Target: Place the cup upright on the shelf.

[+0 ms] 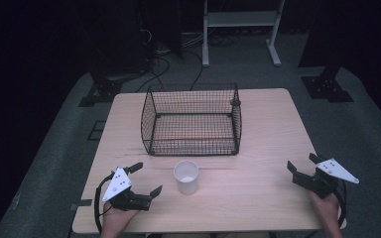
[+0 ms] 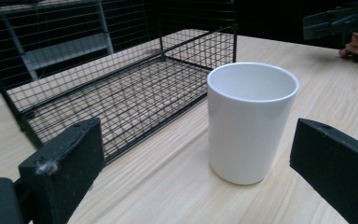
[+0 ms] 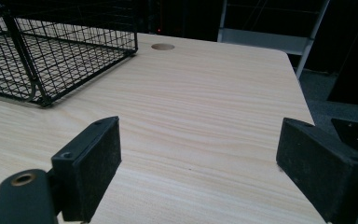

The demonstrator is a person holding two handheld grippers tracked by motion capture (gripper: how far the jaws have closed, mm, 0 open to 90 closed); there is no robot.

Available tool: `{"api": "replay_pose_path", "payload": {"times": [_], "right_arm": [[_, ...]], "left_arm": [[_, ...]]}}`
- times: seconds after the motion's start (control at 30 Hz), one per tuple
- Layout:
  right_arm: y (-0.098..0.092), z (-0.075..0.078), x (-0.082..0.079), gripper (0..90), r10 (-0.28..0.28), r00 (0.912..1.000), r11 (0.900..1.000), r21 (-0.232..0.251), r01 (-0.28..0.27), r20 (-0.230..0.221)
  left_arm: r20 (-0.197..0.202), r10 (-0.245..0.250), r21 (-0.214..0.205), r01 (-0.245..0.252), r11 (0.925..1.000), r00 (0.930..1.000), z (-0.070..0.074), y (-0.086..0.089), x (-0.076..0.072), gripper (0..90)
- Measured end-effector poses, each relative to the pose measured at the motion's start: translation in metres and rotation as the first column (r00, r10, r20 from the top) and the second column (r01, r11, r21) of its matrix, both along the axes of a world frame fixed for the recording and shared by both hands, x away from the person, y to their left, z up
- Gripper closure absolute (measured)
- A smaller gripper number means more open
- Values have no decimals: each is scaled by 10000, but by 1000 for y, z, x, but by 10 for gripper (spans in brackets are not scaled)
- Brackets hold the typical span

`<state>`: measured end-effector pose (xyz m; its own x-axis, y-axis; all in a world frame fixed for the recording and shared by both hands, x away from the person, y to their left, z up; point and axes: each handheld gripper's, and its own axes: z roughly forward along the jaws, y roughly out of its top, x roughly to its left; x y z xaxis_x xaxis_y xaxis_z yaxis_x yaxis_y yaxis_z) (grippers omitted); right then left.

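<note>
While the white cup [image 1: 186, 176] stands upright on the wooden table [image 1: 258, 198], just in front of the wire basket [image 1: 192, 120] and apart from it, nothing holds it. Left gripper [image 1: 147, 179] sits near the cup's left side, jaws wide apart and aimed at it; in the left gripper view the cup [image 2: 251, 121] stands ahead between the jaws, untouched. Right gripper [image 1: 303, 164] is well apart at the table's right edge, jaws apart over bare wood. Basket empty.
</note>
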<state>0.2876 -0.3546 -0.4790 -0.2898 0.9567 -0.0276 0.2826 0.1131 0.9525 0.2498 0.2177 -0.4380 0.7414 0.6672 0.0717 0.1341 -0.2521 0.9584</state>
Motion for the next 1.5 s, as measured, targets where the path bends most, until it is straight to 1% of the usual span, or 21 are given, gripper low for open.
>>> {"api": "replay_pose_path", "payload": {"times": [0.33,0.53,0.63,0.8,0.97,1.13,1.27,1.5], "right_arm": [[0,0,0,131,24,10000,10000,22,-24,8],[0,0,0,130,40,10000,10000,18,-40,11],[0,0,0,130,48,10000,10000,29,-48,8],[0,0,0,130,56,10000,10000,36,-56,12],[0,0,0,130,61,10000,10000,42,-61,12],[0,0,0,130,68,10000,10000,51,-68,12],[0,0,0,130,75,10000,10000,60,-75,9],[0,0,0,130,86,10000,9999,73,-86,12]], "left_arm": [[-86,-479,128,480,9988,9988,1,-12,0,25],[-135,-696,249,699,9972,9975,0,-17,1,25],[-181,-800,245,805,9965,9966,0,-20,1,25],[-209,-947,399,955,9946,9953,1,-25,3,25],[-267,-1140,569,1154,9917,9931,2,-31,5,25],[-409,-1302,699,1329,9887,9906,3,-35,7,25],[-497,-1522,819,1559,9844,9871,5,-41,8,25],[-617,-1632,975,1687,9808,9847,6,-47,12,25]]}}
